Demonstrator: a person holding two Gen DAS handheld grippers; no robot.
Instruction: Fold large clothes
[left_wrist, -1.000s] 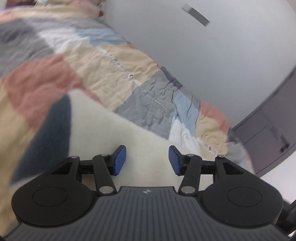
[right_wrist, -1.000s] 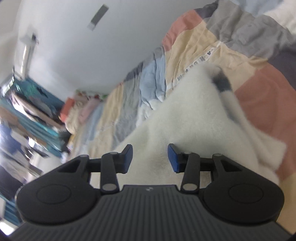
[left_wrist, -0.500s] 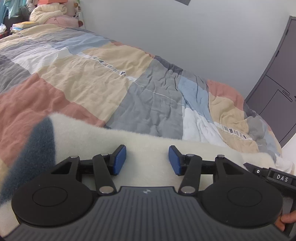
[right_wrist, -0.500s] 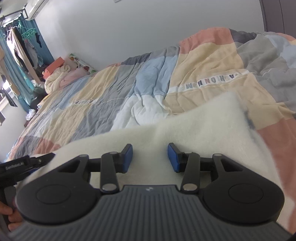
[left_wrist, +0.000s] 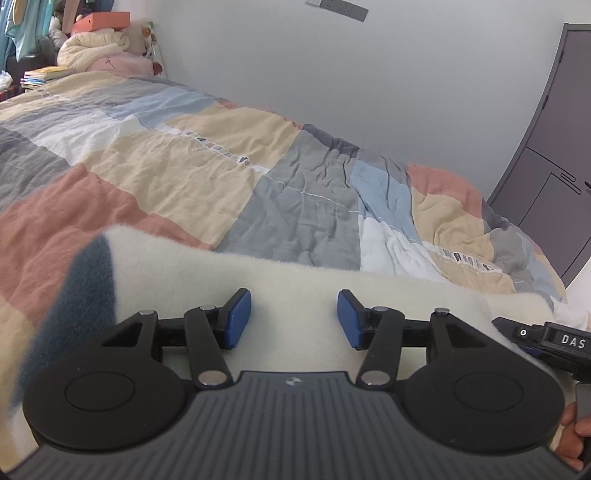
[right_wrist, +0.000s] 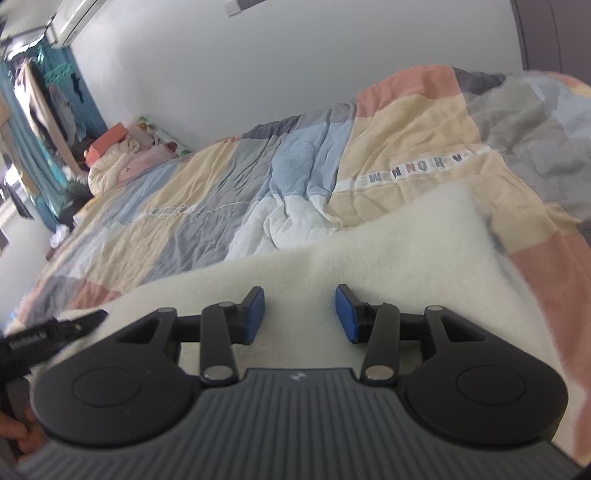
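A fluffy cream garment with a dark blue patch lies flat on the patchwork bed. My left gripper is open and empty just above its near part. In the right wrist view the same cream garment spreads under my right gripper, which is open and empty too. The right gripper's body shows at the right edge of the left wrist view; the left gripper's body shows at the left edge of the right wrist view.
The patchwork quilt covers the bed along a white wall. A rolled cream blanket and a pink pillow sit at the bed's far end. A grey wardrobe door stands to the right. Hanging clothes are far left.
Both cameras have swung from a tilted view to level and settled over the garment. Both grippers stay open and empty.
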